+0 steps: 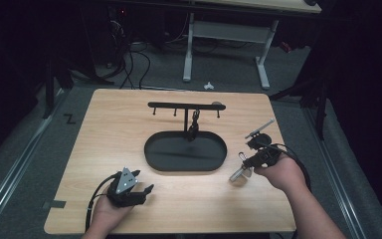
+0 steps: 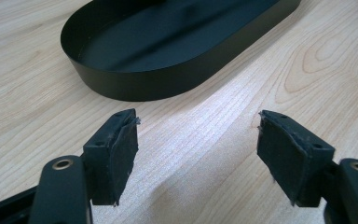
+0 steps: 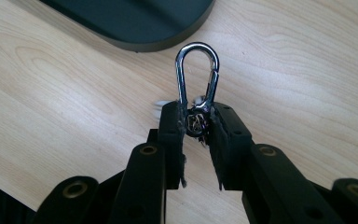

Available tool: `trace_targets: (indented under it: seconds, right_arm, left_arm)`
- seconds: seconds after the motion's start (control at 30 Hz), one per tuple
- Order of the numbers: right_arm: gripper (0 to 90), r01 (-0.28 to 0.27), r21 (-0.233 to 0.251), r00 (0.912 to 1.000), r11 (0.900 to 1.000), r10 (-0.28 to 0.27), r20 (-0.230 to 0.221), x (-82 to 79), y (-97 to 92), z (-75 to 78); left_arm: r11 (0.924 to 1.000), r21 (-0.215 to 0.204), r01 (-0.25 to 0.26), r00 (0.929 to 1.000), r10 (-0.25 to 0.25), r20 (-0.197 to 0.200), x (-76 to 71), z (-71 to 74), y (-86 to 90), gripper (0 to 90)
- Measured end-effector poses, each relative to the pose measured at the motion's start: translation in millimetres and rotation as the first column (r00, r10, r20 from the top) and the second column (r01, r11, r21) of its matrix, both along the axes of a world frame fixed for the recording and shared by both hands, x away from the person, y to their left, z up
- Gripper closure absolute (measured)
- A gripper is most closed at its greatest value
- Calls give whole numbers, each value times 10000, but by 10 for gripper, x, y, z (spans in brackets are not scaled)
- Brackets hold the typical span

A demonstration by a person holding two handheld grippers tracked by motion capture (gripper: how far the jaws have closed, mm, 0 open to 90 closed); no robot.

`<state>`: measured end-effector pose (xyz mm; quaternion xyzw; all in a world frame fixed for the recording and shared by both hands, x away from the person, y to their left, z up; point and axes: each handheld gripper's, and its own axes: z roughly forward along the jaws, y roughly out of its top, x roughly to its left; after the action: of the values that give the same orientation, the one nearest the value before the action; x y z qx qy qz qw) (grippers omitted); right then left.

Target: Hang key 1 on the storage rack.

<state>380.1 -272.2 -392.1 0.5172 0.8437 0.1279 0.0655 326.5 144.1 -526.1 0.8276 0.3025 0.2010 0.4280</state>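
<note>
My right gripper (image 3: 196, 111) is shut on the lower end of a silver carabiner (image 3: 197, 70), with a small metal ring pinched between the jaws. In the high view this gripper (image 1: 248, 160) sits at the table's right, just right of the black oval tray (image 1: 154, 154). A silver piece (image 1: 238, 173) shows just under its jaws. My left gripper (image 1: 143, 181) is open near the front left, its jaws wide apart over bare wood (image 2: 196, 128) and facing the tray's rim (image 2: 168, 88).
A black T-shaped stand (image 1: 186, 105) with several small hooks rises from the tray; a dark item (image 1: 194, 127) hangs from one hook. A slim silver-and-black object (image 1: 258, 130) lies on the table beyond the right gripper. Dark floor and desk legs surround the table.
</note>
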Motion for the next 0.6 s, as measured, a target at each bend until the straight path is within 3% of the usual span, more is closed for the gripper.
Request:
trace_targets:
  seconds: [0.6]
  right_arm:
    - [753, -155, -160, 9998, 9998, 157, 133, 44, 72, 138]
  left_arm:
    - [10000, 16, 26, 10000, -26, 2, -2, 4, 10, 295]
